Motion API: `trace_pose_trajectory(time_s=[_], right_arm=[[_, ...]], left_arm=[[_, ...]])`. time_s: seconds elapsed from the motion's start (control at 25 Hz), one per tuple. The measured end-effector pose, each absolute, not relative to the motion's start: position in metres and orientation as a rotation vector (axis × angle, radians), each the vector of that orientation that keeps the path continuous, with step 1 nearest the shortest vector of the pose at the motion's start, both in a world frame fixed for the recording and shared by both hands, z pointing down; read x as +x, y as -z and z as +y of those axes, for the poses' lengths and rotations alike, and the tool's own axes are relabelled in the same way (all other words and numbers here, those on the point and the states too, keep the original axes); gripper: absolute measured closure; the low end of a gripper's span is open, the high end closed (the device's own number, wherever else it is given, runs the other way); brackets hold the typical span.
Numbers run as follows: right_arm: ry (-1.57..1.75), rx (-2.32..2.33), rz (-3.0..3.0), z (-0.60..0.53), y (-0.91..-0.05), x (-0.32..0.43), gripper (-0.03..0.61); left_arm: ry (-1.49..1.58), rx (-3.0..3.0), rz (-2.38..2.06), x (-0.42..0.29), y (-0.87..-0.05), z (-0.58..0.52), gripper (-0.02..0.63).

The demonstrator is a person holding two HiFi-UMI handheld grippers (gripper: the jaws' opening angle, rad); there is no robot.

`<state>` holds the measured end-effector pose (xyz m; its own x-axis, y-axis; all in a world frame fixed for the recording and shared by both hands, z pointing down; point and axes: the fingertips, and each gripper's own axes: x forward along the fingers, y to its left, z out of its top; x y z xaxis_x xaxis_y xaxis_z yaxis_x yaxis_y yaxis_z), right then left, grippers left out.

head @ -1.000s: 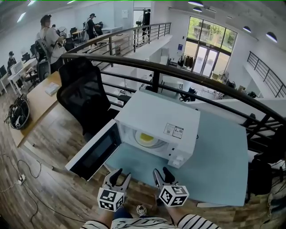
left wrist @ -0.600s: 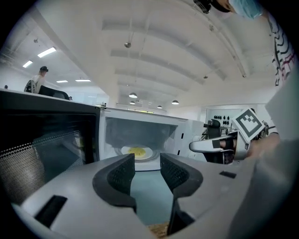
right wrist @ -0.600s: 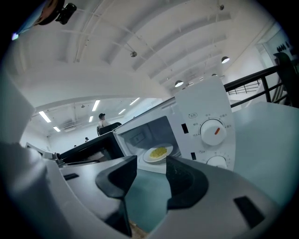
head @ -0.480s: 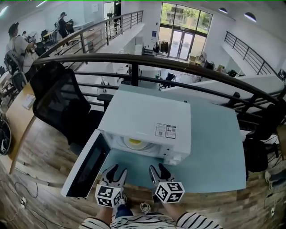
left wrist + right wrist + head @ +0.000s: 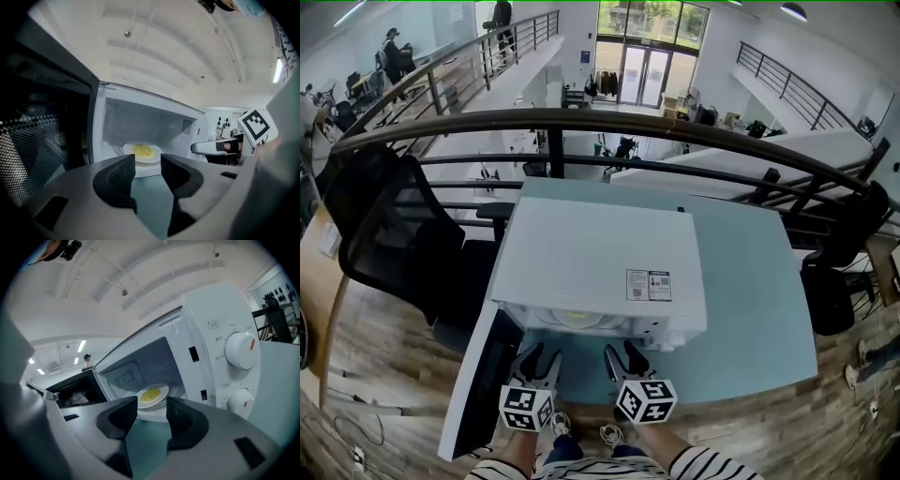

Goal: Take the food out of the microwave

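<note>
Left gripper (image 5: 147, 161): matte black moulded jaws stand apart, nothing between them. Right gripper (image 5: 152, 405): jaws likewise parted and empty. The food (image 5: 143, 150), a crumbly yellow mound on a round white plate (image 5: 127, 149), sits straight ahead of both jaw pairs, beyond their tips. It is inside the boxy white microwave (image 5: 600, 253). The perforated door (image 5: 28, 150) stands open left of the left jaws.

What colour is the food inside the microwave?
The food is yellow; right gripper view shows it best.

Striped sleeves (image 5: 712, 463), dark-jawed left tool (image 5: 541, 355), right tool (image 5: 623, 352), marker cubes (image 5: 645, 401)
</note>
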<state>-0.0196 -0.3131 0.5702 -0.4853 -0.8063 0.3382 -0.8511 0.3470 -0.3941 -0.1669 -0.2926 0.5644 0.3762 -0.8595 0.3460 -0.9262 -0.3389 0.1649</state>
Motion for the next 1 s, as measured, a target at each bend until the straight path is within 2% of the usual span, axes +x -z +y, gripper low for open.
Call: trace_pose_trajectory(time_s=[1.0], right_arm=[[-0.894, 1.658, -2.445, -0.384, -0.621, -0.050, 0.377]], left_arm=[[-0.190, 2.255, -1.516, -0.175, -0.617, -0.383, 0.465]])
